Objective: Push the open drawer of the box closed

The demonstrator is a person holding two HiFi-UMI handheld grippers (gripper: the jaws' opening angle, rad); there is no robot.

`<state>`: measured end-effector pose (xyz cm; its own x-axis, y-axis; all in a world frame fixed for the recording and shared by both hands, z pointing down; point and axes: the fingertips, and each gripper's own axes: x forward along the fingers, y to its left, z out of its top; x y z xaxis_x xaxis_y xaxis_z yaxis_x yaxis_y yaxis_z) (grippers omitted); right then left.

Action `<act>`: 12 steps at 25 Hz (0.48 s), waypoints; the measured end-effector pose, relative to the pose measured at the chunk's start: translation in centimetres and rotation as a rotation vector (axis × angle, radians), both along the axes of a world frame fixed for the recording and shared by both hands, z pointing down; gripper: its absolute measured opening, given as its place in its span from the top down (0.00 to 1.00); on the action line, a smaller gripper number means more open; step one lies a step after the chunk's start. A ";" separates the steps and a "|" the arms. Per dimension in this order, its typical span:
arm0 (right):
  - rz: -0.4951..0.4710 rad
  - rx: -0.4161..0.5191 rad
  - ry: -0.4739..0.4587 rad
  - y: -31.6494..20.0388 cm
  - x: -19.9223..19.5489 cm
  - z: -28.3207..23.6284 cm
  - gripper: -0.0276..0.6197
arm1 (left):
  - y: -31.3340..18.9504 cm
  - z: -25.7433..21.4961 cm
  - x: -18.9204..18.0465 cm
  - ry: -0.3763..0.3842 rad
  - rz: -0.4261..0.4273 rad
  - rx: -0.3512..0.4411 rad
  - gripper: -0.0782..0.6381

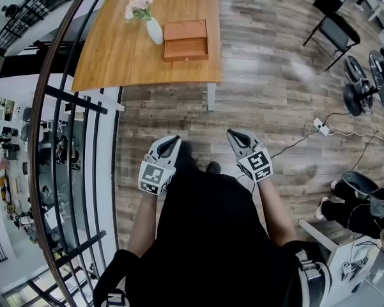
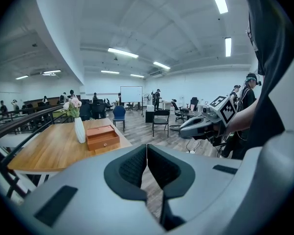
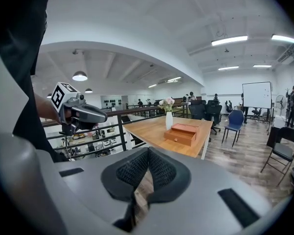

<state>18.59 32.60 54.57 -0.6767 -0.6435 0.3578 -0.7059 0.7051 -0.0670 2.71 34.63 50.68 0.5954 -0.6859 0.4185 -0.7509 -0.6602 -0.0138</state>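
Ahead across the floor, a wooden table [image 1: 115, 56] bears the wooden box [image 1: 185, 29] near its edge, its drawer [image 1: 186, 48] pulled out. The drawer is rigid and probably light, so press its flat front. The left gripper [image 1: 171, 142] and right gripper [image 1: 235, 136], jaws together and empty, are well apart from it.

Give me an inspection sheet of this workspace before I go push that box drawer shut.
Surface: wooden table, ahead of the person, apart from both grippers.
Job's things: brown box on the table; its drawer is pulled out toward the person.
Clutter: white vase of flowers, beside the box's left side.
Grippers: left gripper and right gripper held low by the person's body, jaws together on each, nothing between them.
Cables: power strip and cable on the floor, to the right.
Surroundings: black railing at left, black chair at right.
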 end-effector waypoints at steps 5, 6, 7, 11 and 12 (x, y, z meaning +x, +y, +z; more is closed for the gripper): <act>0.004 -0.018 0.006 -0.2 0.1 0.5 0.93 | -0.1 0.1 -0.3 0.002 -0.014 -0.010 0.86; 0.006 -0.016 0.007 -0.4 0.1 0.5 0.93 | -0.3 0.2 -0.2 0.003 -0.013 -0.010 0.86; 0.007 -0.013 0.008 -0.6 0.1 0.5 0.93 | -0.5 0.3 -0.2 0.005 -0.011 -0.009 0.86; 0.013 -0.022 0.023 -1.0 0.2 0.7 0.93 | -1.2 0.3 0.2 0.011 0.009 -0.006 0.86; 0.017 -0.025 0.023 -1.2 0.2 0.7 0.93 | -1.6 0.3 0.3 0.011 0.016 -0.005 0.86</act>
<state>18.77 31.40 55.25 -0.6568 -0.6458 0.3893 -0.7197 0.6910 -0.0678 3.01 33.07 50.97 0.6109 -0.6744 0.4147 -0.7404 -0.6721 -0.0023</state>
